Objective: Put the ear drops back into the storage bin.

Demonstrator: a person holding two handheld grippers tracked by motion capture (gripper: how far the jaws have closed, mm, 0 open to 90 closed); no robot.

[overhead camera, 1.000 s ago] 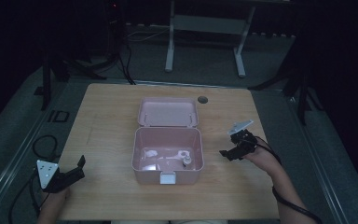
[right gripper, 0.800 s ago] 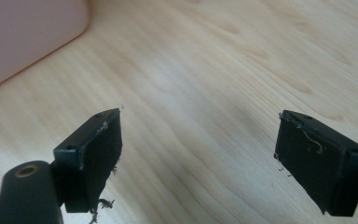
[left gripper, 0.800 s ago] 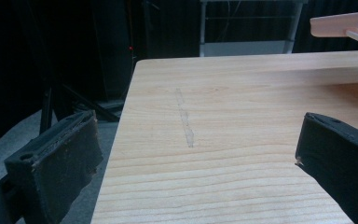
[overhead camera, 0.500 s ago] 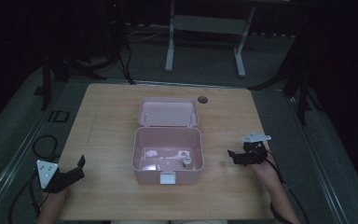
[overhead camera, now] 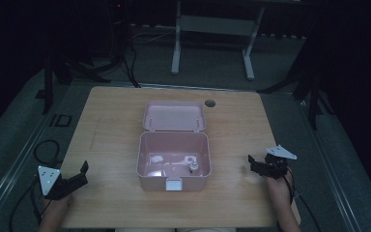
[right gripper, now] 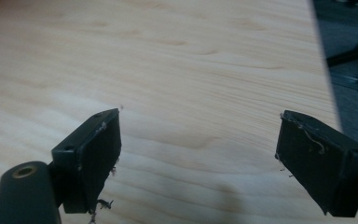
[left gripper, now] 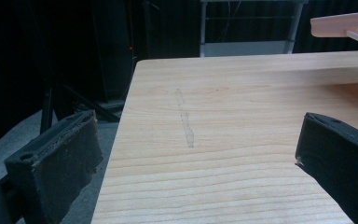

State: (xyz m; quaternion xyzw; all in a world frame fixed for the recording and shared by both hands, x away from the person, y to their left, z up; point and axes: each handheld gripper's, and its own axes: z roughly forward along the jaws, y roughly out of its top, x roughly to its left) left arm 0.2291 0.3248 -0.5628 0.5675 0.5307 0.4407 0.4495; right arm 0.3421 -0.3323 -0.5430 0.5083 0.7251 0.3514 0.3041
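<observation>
An open pink box [overhead camera: 147, 154] sits mid-table, its lid [overhead camera: 175, 117] tipped back behind it. Several small white items [overhead camera: 191, 165] lie inside; I cannot tell what they are. My left gripper [overhead camera: 81, 174] rests near the table's front left corner, open and holding nothing. In the left gripper view its jaws [left gripper: 191, 149] spread wide over bare wood, with the pink box's edge [left gripper: 345, 25] at the upper right. My right gripper [overhead camera: 255, 164] is to the right of the box, open and holding nothing. In the right gripper view its jaws [right gripper: 196, 140] frame plain tabletop.
The wooden table [overhead camera: 111, 121] has a round cable hole [overhead camera: 209, 103] behind the box lid. A faint scuff line [left gripper: 185, 121] marks the wood ahead of the left gripper. Cables [overhead camera: 46, 150] lie on the floor at left. A metal desk frame [overhead camera: 212, 24] stands beyond the table.
My right gripper has drawn back from beside the box toward the table's front right, coming lower. The left gripper and the box have stayed put.
</observation>
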